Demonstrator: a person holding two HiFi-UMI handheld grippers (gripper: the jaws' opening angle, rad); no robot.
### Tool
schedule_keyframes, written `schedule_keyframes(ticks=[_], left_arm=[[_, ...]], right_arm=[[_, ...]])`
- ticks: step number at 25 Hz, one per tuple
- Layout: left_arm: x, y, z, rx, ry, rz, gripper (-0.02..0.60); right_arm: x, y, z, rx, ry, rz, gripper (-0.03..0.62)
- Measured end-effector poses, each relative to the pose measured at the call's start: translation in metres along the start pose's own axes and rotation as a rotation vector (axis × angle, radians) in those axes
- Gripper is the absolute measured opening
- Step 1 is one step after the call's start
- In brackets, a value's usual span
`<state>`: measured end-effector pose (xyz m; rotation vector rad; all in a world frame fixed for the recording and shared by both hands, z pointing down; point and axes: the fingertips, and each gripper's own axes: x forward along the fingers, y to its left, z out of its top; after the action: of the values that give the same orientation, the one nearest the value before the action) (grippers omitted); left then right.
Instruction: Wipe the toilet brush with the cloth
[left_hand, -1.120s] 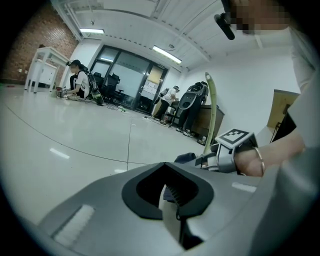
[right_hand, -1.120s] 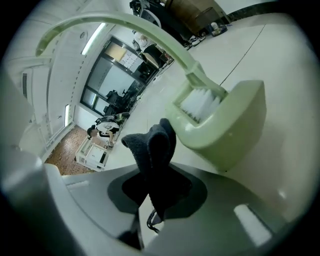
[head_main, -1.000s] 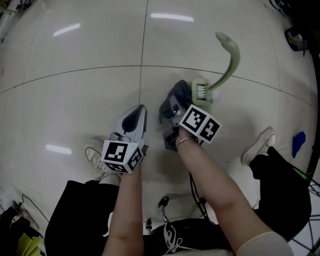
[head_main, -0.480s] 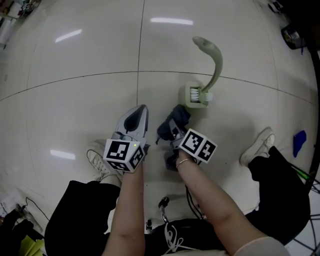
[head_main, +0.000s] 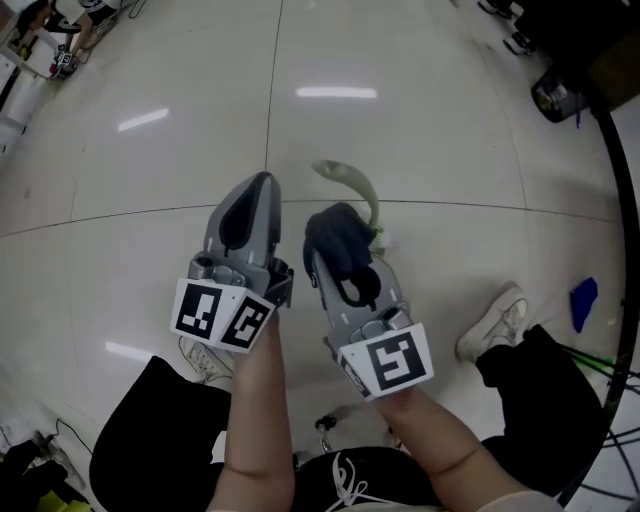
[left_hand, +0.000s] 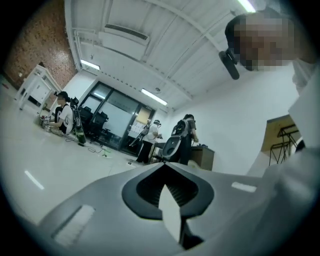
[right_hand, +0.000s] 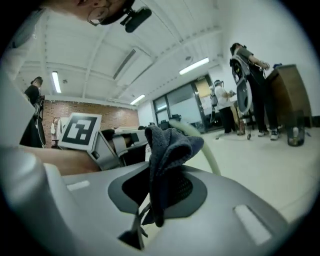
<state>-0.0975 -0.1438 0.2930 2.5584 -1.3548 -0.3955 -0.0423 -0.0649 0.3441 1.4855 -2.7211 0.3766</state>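
**One camera overhead, two riding low behind the jaws**

The head camera looks steeply down, close over both forearms, onto the glossy pale tiled floor (head_main: 150, 150). Each gripper camera sits just behind its jaws, tilted up across the room. The view from the right hand-held gripper (head_main: 335, 240) shares with the head view the dark grey-blue cloth (right_hand: 167, 145), the pale green curved toilet brush handle (right_hand: 200, 142) and the black-and-white marker cube (right_hand: 80, 131) of the left hand-held gripper (head_main: 262, 182).

**Dark grey-blue knitted cloth (right_hand: 167, 147) pinched in the grey right gripper (right_hand: 156, 167)**
The jaws are closed on the cloth's lower fold. A pale green curved brush handle (right_hand: 202, 145) rises just behind the cloth. Far right of the cloth stands a brown wooden cabinet (right_hand: 287, 95).
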Motion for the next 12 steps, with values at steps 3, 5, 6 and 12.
schedule_keyframes(ticks=[3, 5, 6, 12], left_arm=[[0.019, -0.016, 0.043, -0.040, -0.072, -0.058, 0.006], [0.033, -0.024, 0.051, 0.003, -0.034, -0.092, 0.006], [0.040, -0.029, 0.050, 0.026, 0.003, -0.108, 0.006], [0.059, -0.046, 0.024, 0.121, 0.219, -0.144, 0.006]], right_arm=[[-0.004, -0.006, 0.063, -0.020, -0.096, -0.011, 0.061], [-0.005, -0.014, 0.096, -0.040, -0.142, -0.020, 0.061], [-0.006, -0.018, 0.111, -0.055, -0.158, -0.025, 0.061], [0.003, -0.051, 0.160, -0.127, -0.131, -0.022, 0.061]])
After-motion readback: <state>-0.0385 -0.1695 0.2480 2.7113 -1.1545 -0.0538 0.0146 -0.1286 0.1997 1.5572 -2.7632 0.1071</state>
